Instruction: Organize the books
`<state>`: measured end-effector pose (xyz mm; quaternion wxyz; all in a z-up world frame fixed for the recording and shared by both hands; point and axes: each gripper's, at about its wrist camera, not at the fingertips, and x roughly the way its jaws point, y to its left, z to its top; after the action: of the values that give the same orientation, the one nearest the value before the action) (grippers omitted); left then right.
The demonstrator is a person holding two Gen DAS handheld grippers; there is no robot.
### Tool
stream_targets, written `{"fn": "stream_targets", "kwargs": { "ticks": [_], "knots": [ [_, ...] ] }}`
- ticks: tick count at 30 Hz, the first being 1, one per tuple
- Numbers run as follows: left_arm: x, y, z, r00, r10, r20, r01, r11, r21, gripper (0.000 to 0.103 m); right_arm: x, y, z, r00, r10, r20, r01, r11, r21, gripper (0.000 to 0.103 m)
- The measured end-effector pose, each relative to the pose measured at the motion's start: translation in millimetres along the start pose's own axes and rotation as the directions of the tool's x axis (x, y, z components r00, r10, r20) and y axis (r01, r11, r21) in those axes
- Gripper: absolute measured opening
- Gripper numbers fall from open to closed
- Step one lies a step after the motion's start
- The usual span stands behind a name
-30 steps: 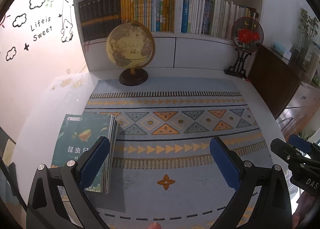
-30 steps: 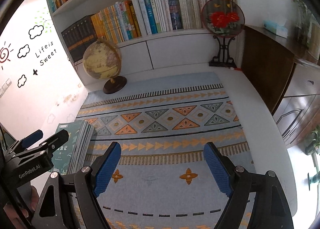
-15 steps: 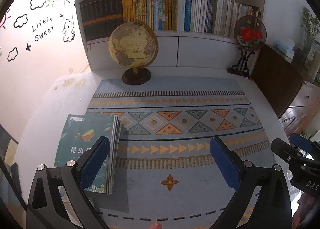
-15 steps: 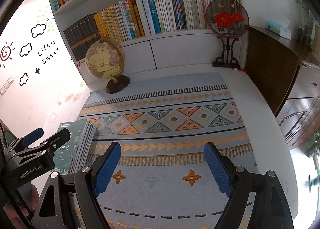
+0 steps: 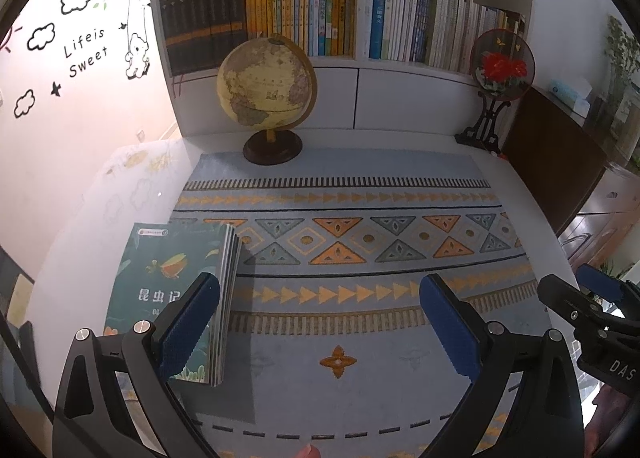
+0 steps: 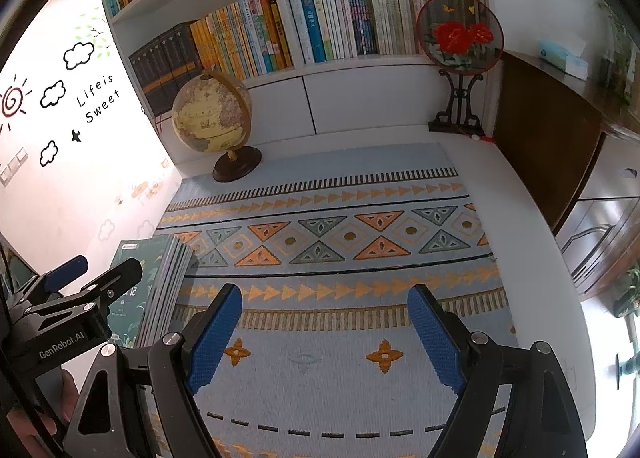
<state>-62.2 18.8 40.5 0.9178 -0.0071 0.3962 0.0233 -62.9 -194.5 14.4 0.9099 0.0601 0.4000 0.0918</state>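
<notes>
A stack of thin green-covered books (image 5: pixel 176 282) lies flat at the left edge of the patterned mat; it also shows in the right wrist view (image 6: pixel 160 286). My left gripper (image 5: pixel 320 322) is open and empty above the mat, its left finger over the stack's near right corner. My right gripper (image 6: pixel 324 330) is open and empty over the mat's near middle, right of the stack. The left gripper's body (image 6: pixel 68 310) shows at the left of the right wrist view. The white bookshelf (image 5: pixel 356 62) behind holds upright rows of books.
A globe (image 5: pixel 266 86) on a dark base stands at the mat's far left. A red-flower round fan on a black stand (image 5: pixel 496 74) stands at the far right. A dark wooden cabinet (image 6: pixel 552 138) borders the right side. The patterned mat (image 5: pixel 360 242) covers the white tabletop.
Both grippers have pulled back and risen slightly; the shelf and globe look farther off. Both stay open, and the book stack has not moved.
</notes>
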Motion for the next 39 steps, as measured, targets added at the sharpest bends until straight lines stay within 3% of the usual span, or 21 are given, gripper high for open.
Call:
{"fn": "stream_targets", "kwargs": {
  "ticks": [39],
  "knots": [
    [16,-2,-5,0.999,0.012,-0.041,-0.012,1.0,0.005,0.1,25,7,7,0.998,0.035,-0.048,-0.037,0.998,-0.045,0.083]
  ]
}}
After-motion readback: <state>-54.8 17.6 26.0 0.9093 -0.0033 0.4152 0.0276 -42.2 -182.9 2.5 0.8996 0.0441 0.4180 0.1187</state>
